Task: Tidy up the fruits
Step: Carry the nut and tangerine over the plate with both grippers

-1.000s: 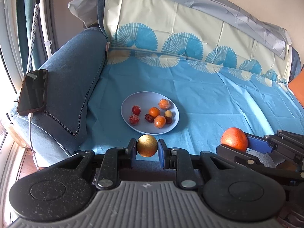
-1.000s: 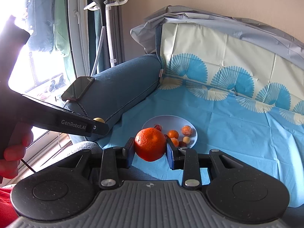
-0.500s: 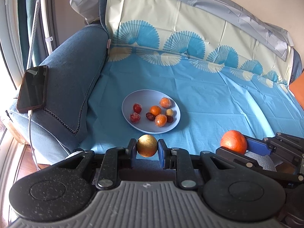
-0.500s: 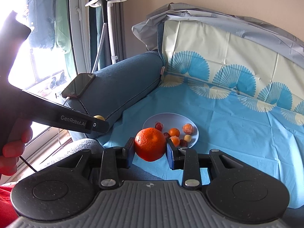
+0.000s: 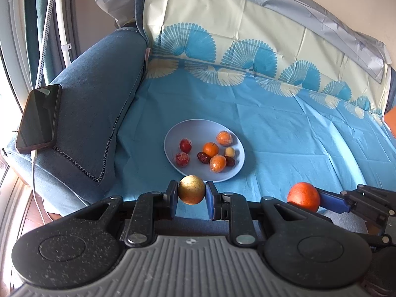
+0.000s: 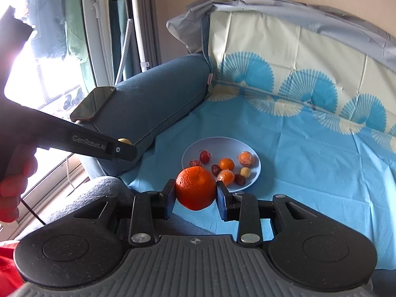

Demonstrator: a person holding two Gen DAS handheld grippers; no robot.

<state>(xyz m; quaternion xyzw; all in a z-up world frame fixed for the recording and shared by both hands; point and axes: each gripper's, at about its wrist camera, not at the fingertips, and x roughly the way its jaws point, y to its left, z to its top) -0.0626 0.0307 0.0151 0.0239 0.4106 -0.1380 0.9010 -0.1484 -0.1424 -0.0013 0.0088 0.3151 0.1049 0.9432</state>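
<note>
Golden-brown and speckled, a small round fruit [image 5: 191,189] sits pinched in the left gripper [image 5: 191,193] at lower centre of the left wrist view, just below a pale blue plate [image 5: 173,146] of small fruits; the tangerine [image 5: 303,196] shows at lower right. From the right wrist, that dimpled orange tangerine [image 6: 195,187] is clamped in the right gripper [image 6: 196,193], centre frame.

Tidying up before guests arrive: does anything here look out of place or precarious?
The phone lies on the sofa armrest near its outer edge, its cable hanging down, so it might slide off. The fruit sits neatly within the plate; nothing looks spilled.
</note>
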